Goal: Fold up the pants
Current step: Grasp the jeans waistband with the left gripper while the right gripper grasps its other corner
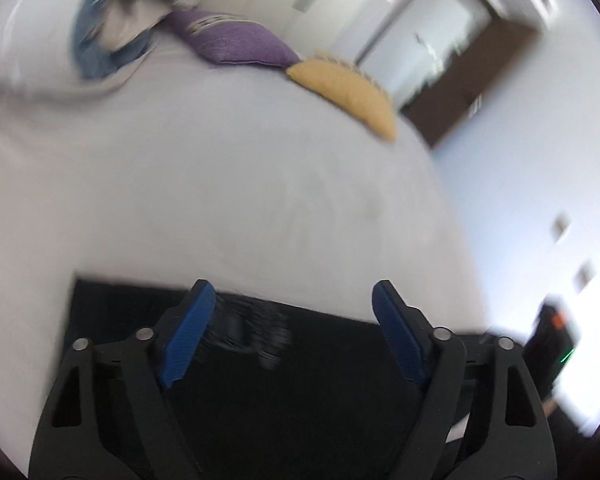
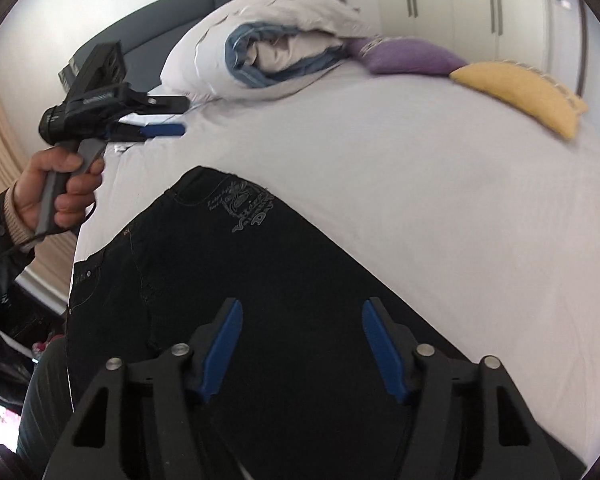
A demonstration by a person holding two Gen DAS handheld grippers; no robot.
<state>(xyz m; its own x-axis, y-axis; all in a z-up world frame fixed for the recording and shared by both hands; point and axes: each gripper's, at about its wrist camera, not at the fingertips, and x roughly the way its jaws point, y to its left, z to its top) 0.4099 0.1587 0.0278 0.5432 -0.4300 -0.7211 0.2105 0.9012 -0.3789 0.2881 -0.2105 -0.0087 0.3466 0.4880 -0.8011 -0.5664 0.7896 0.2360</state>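
Skin and a ribbed beige cuff come first at far left of the right wrist view, where we see the person's left hand (image 2: 62,190) gripping the grey handle of the left gripper (image 2: 162,131); white lettering on its black body is too blurred for us to read. The left wrist view shows its blue fingers (image 1: 190,330) spread apart above the pants, clamping nothing. Next come the black pants (image 2: 228,276), denim-like with pale stitching, lying flat on the smooth white bed sheet (image 2: 420,200). We make out a grey embroidered crest with script, illegible. Their long axis runs from the near right up to the far left. The right gripper (image 2: 302,346) hovers over them, fingers apart. Further right lie a rolled blue-edged duvet (image 2: 276,54), a purple cushion (image 2: 404,58) and a yellow fringed cushion (image 2: 520,94)
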